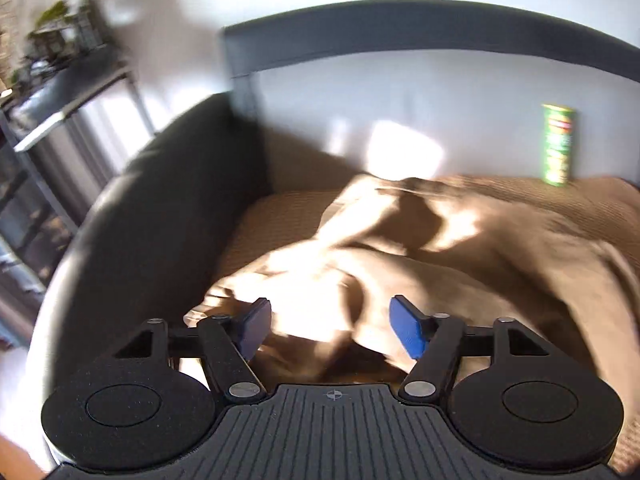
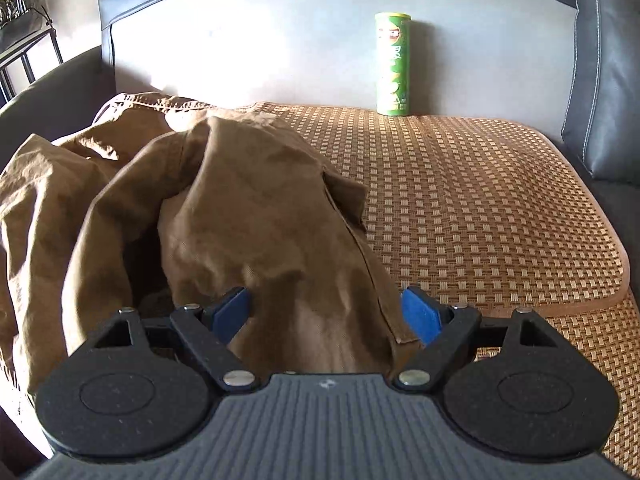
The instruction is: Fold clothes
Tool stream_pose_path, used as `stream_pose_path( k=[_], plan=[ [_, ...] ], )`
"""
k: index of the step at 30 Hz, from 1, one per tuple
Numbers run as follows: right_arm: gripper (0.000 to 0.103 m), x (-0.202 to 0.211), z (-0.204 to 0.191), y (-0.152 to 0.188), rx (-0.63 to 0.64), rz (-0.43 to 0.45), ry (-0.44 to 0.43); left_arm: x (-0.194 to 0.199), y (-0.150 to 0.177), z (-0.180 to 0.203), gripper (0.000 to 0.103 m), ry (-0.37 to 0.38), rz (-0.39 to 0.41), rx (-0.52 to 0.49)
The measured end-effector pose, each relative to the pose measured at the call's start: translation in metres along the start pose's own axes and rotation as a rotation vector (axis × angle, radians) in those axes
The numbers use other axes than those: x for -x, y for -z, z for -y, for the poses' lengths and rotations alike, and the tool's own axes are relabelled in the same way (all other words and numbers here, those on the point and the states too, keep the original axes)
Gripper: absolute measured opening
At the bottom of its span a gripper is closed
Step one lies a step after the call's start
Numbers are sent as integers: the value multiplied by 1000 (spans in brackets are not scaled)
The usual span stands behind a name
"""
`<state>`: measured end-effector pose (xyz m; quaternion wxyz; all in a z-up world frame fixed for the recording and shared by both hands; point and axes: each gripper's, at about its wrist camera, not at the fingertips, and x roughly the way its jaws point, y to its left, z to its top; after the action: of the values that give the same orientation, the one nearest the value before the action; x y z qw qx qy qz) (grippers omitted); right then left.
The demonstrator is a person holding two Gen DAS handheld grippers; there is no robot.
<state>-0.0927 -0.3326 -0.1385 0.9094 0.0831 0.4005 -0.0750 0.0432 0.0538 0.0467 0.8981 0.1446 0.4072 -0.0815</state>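
Two grippers work over a brown garment (image 2: 224, 200) heaped on the left part of the woven mat (image 2: 480, 208) covering the sofa seat. Left gripper (image 1: 330, 330) hovers spread wide above the blurred cloth. Right gripper (image 2: 326, 316) stands apart too, cloth draped between its blue pads (image 2: 420, 314). Far back, a green can (image 2: 393, 64) stands upright.
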Motion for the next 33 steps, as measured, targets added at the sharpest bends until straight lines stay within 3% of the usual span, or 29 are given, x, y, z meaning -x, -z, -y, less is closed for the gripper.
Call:
stream_pose_path(
  k=[3, 6, 11, 12, 13, 14, 15, 16, 18, 22, 25, 28, 31, 33],
  plan=[
    [92, 0, 11, 7, -18, 8, -37, -3, 27, 51, 85, 86, -47, -97],
    [92, -5, 20, 11, 0, 15, -77, -38, 58, 77, 85, 67, -107, -152],
    [92, -23, 23, 12, 66, -7, -147, -72, 73, 72, 84, 73, -153, -93],
    [92, -28, 21, 11, 64, -20, -153, -77, 73, 73, 80, 73, -159, -85],
    [89, -33, 19, 10, 57, -35, -159, -83, 74, 73, 48, 73, -165, -77],
    [80, -38, 17, 9, 50, -51, -164, -89, 75, 73, 19, 73, -172, -69],
    [36, -43, 15, 8, 43, -67, -169, -95, 76, 73, 16, 73, -178, -61],
    [11, -43, 14, 5, 24, -88, -188, -101, 77, 73, 11, 73, -184, -53],
    [7, -20, 17, -6, -4, -70, -215, -112, 79, 74, 4, 72, -196, -36],
    [4, 49, 37, -47, -41, 82, -226, -64, 55, 30, 2, 51, -88, 54],
    [4, 103, 61, -84, -86, 249, -165, -39, 41, -4, 1, 8, -21, 104],
    [4, 130, 89, -119, -126, 351, -45, -47, 39, -22, 1, -23, -29, 133],
    [4, 116, 121, -146, -160, 367, 133, -77, 45, -33, 2, -42, -83, 163],
    [4, 85, 143, -150, -203, 342, 260, -104, 52, -38, 2, -50, -135, 184]
  ],
)
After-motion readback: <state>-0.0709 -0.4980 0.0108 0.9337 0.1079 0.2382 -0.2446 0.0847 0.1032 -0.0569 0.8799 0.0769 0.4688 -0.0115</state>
